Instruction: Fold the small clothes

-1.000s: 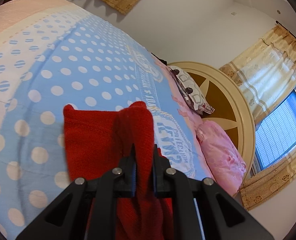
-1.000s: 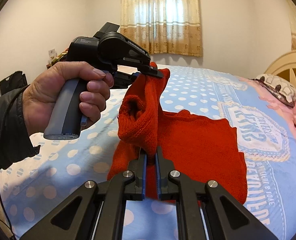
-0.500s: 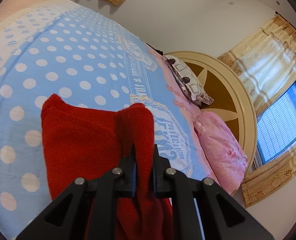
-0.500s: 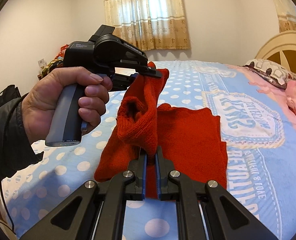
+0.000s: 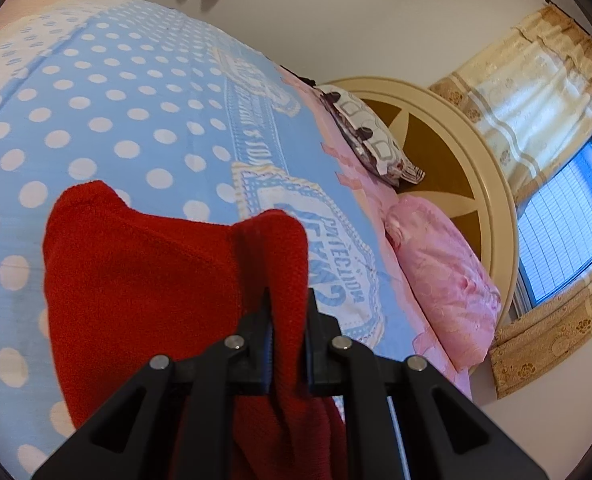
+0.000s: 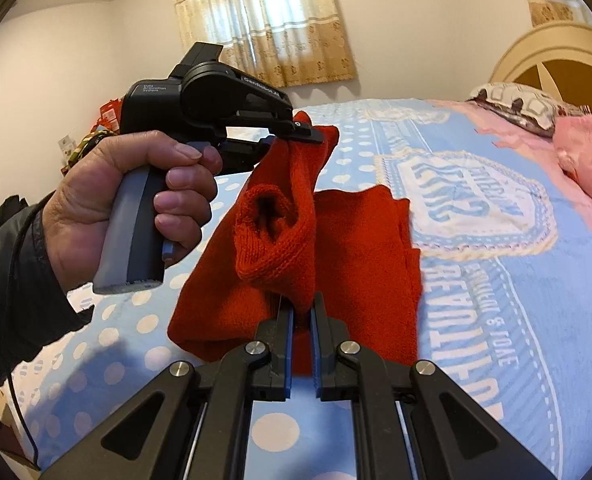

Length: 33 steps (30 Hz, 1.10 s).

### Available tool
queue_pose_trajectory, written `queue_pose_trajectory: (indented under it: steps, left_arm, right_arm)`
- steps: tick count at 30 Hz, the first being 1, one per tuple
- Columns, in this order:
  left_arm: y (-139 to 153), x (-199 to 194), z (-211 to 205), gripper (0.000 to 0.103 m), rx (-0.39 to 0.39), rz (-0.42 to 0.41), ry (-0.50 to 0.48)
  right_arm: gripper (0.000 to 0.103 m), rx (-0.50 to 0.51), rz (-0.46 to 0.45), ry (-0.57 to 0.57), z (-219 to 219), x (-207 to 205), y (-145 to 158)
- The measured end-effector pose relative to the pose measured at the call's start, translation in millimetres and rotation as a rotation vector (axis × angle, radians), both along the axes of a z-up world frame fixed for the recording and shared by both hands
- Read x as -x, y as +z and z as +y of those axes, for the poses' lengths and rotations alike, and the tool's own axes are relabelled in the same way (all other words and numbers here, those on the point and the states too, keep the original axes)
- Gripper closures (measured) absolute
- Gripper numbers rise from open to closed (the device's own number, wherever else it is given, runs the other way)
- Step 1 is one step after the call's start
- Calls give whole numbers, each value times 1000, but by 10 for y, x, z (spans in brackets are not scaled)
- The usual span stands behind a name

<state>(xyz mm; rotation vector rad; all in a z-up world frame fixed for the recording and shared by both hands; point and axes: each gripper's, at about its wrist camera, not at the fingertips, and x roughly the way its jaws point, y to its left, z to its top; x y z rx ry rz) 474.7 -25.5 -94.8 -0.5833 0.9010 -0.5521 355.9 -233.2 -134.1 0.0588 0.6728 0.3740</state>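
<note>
A small red knitted garment lies partly on the blue polka-dot bedspread, with one edge lifted. My right gripper is shut on a fold of that edge. My left gripper is shut on the garment too. In the right wrist view the left gripper holds its corner higher, above the bed, so the lifted edge hangs between the two grippers. A sleeve opening hangs just past the right fingertips.
A pink pillow and a patterned pillow lie against the round cream headboard. A window with curtains is beyond. The hand holding the left gripper is at the left of the right wrist view.
Both grippers have kept their hold and carried the lifted edge across the bed toward the printed emblem. More of the garment now lies spread on the bedspread.
</note>
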Motion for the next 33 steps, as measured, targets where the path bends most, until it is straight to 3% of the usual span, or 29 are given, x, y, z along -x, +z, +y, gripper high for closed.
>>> queue_pose_trajectory:
  steps: [7, 33]
  left_arm:
    - [-21, -2, -136, 91, -32, 10, -5]
    - [-221, -98, -713, 91, -227, 18, -83]
  right_arm:
    - [97, -39, 16, -21, -105, -15, 13]
    - [96, -236, 220, -147, -478, -210, -266]
